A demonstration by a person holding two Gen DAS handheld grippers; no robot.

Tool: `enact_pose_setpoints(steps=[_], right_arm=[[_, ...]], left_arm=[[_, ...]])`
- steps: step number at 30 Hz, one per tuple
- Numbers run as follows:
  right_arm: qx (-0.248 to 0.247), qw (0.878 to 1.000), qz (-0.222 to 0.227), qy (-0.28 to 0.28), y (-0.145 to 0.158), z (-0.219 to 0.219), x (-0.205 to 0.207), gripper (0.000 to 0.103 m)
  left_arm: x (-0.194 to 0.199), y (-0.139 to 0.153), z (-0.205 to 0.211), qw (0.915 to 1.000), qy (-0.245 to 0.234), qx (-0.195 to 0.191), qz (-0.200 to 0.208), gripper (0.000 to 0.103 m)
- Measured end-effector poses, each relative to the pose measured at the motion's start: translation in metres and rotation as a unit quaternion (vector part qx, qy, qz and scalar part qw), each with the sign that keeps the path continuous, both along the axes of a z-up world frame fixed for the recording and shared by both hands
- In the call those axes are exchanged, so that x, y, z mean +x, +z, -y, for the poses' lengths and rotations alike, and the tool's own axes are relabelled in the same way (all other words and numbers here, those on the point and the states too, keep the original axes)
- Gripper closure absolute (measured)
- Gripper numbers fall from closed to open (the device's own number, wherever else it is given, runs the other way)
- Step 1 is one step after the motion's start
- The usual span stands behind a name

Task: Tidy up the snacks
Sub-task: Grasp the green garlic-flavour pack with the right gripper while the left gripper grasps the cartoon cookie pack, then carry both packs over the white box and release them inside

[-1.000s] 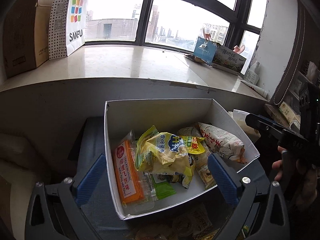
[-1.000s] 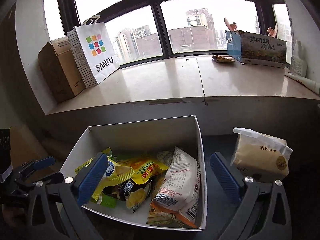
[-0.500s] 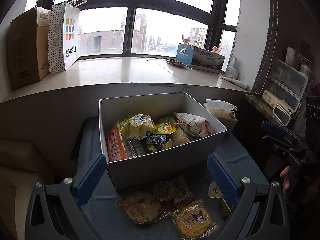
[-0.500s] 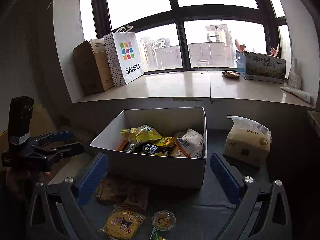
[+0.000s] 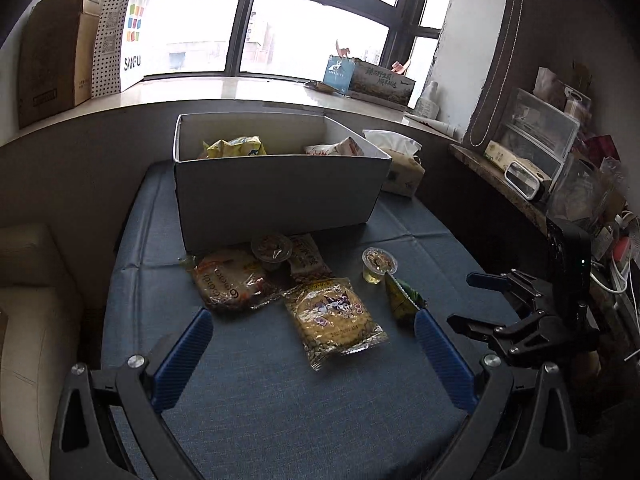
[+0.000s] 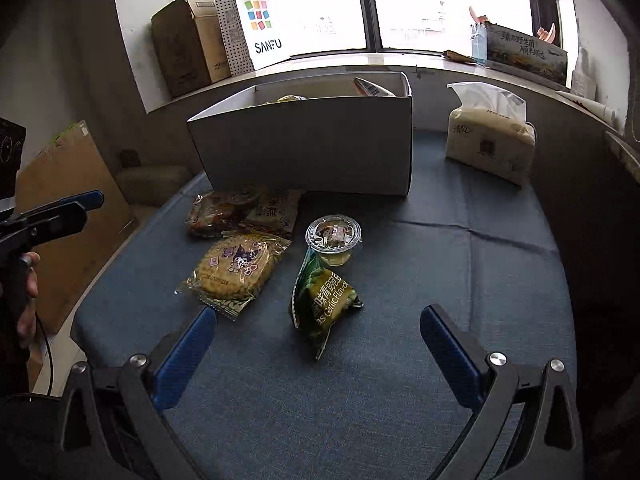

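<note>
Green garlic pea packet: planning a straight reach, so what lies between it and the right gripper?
Only bare blue cloth separates the right gripper from the green garlic pea packet, per the right wrist view.

The white box (image 5: 280, 192) hides most of its contents behind its near wall; only two packet tops show. A lidded cup (image 5: 272, 249) covers part of the packets beneath. The shelf clutter (image 5: 576, 168) is too blurred to identify.

Table cover (image 5: 280, 400): matt blue woven cloth, creasing.
Box (image 5: 276, 192): smooth matt white card.
Cookie packet (image 6: 236, 268): glossy clear plastic film, crinkling.
Green pea packet (image 6: 324, 304): shiny foil-like plastic.
Jelly cup (image 6: 334, 240): clear glossy plastic.
Tissue pack (image 6: 490, 140): soft matt wrapper.
Finger pads (image 5: 182, 360): ribbed blue plastic.
</note>
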State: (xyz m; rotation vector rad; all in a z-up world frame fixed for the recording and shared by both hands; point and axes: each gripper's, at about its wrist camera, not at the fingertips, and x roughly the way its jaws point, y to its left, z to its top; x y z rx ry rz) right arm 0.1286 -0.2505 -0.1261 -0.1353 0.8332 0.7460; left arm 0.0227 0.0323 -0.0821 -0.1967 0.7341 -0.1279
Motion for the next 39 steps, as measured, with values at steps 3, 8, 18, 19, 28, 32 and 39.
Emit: enact_pose_setpoints(steps=[3,8,18,19,28,32,39], right_arm=[[-0.006,0.999,-0.031,0.004,-0.013,-0.007,0.006,0.000],[-0.003,0.998,-0.060,0.006,-0.029,-0.016,0.016,0.000],[-0.038,0.998,-0.045,0.009,-0.040,-0.033,0.022,0.068],[-0.036,0.999,-0.039,0.011,-0.039,-0.032,0.020,0.069],[-0.025,1.000,0.002,0.000,-0.014,-0.016,0.008,0.070],[-0.009,1.000,0.004,-0.012,-0.007,-0.002,0.005,0.070],[0.016,0.999,-0.002,-0.042,-0.001,0.024,0.007,0.070]], left_arm=[[0.004,-0.012,0.005,0.9998,-0.002,0.009,-0.019,0.000],[0.012,-0.022,0.011,0.9993,-0.005,0.012,-0.036,0.000],[0.018,-0.034,0.027,0.9982,-0.022,0.022,-0.051,0.000],[0.019,-0.036,0.027,0.9980,-0.022,0.022,-0.054,0.000],[0.048,-0.064,0.047,0.9922,-0.056,0.024,-0.109,0.000],[0.069,-0.074,0.061,0.9903,-0.060,0.026,-0.123,0.000],[0.102,-0.095,0.067,0.9868,-0.007,0.053,-0.153,0.000]])
